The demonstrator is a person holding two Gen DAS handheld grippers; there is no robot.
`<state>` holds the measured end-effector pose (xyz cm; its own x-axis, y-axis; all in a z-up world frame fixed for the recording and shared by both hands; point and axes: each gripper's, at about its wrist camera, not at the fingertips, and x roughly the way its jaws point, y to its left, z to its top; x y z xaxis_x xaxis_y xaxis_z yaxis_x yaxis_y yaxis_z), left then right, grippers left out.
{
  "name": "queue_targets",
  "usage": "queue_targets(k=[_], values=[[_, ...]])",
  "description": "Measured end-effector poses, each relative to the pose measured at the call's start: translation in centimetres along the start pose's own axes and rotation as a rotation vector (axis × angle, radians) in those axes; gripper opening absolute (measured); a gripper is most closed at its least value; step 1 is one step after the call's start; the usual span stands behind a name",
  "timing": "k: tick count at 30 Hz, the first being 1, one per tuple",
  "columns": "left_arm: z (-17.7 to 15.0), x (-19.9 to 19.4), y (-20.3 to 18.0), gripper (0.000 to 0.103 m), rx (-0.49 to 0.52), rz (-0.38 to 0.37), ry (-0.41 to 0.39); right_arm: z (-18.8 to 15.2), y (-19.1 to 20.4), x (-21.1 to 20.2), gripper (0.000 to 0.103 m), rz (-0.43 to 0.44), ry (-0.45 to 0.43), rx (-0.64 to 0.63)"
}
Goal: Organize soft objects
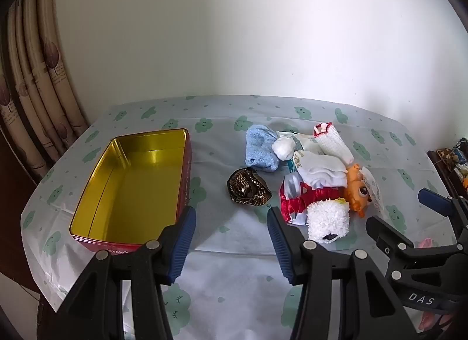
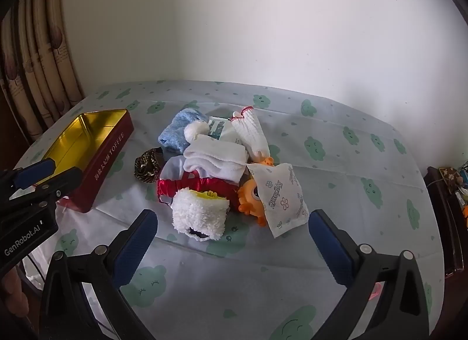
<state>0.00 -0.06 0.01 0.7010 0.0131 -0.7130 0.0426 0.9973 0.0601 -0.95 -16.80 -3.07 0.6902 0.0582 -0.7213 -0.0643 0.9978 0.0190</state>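
One open rectangular tin [image 1: 128,188], red outside and gold inside, was seen on the left of a table covered by a pale cloth printed with green clouds [image 1: 234,267]; nothing could be seen inside it, and the lettering on its side was only partly legible. One heap of soft objects was found to the right of the tin, apart from it. Within the heap were counted one fluffy light-blue cloth [image 1: 260,148], one small white ball [image 1: 283,147], one white knitted piece with a red-trimmed edge [image 1: 333,141], one folded white cloth [image 1: 321,173], one shiny red fabric piece [image 1: 307,196], one white fleecy item with a yellow patch [image 2: 201,211], one orange toy figure [image 1: 356,191] and one white printed packet [image 2: 278,196]; one dark brown-and-gold patterned piece [image 1: 247,189] was set just beside the heap, on the tin's side. The orange toy was largely hidden under the packet in the right wrist view; a green-printed packet [image 2: 218,129] was mostly covered by the white cloth; whether the folded white cloth was one piece or several could not be told. Two grippers were counted: the left gripper [image 1: 231,240] was held released, with nothing between its blue pads, above bare cloth between tin and heap; the right gripper [image 2: 231,243] was spread wide and empty, near the fleecy item without touching it. A dark cabinet [image 2: 444,208] at the right edge was cut off, its contents too small to make out.
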Motion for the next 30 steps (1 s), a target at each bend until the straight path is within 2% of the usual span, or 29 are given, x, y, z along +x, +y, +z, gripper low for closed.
queue_targets(k=[20, 30], values=[[-0.14, 0.28, 0.75, 0.052, -0.046, -0.003, 0.009, -0.03, 0.01, -0.22, 0.103, 0.000, -0.008, 0.001], [-0.24, 0.36, 0.56, 0.052, -0.032, -0.001, 0.013, -0.01, 0.14, -0.45, 0.103, 0.006, -0.009, 0.004]])
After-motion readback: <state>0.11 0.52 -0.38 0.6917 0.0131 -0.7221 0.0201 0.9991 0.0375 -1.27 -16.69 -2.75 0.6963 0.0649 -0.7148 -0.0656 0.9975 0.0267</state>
